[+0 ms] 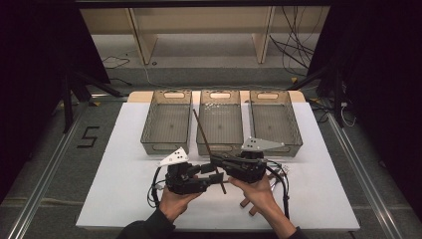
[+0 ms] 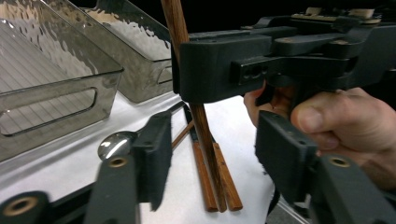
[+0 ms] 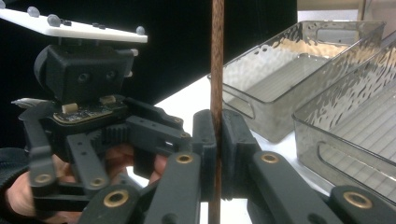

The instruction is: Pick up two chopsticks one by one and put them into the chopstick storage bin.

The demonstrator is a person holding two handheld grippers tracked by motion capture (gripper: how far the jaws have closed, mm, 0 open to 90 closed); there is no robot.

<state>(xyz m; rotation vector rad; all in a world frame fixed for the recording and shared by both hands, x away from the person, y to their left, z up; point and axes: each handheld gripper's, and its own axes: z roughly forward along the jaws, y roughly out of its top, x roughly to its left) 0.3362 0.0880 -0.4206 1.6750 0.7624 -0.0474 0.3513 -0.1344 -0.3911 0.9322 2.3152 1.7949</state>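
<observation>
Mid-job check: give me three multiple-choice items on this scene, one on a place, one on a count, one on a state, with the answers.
1. Where do the spare brown wooden chopsticks lie?
A. In the left bin
B. On the white table top
C. In the middle bin

2. How many clear grey plastic bins stand in the row?
A. Two
B. Three
C. Four

3. How does the right gripper stand to the upright brown wooden chopstick?
A. Shut on it
C. Open and far from it
B. Open with the stick lying loose between its jaws

Answers: 1 B, the left gripper view shows them flat on the white surface beside the bins. 2 B, the high view shows three bins side by side. 3 A, the right gripper view shows both pads pressed against the stick.
</observation>
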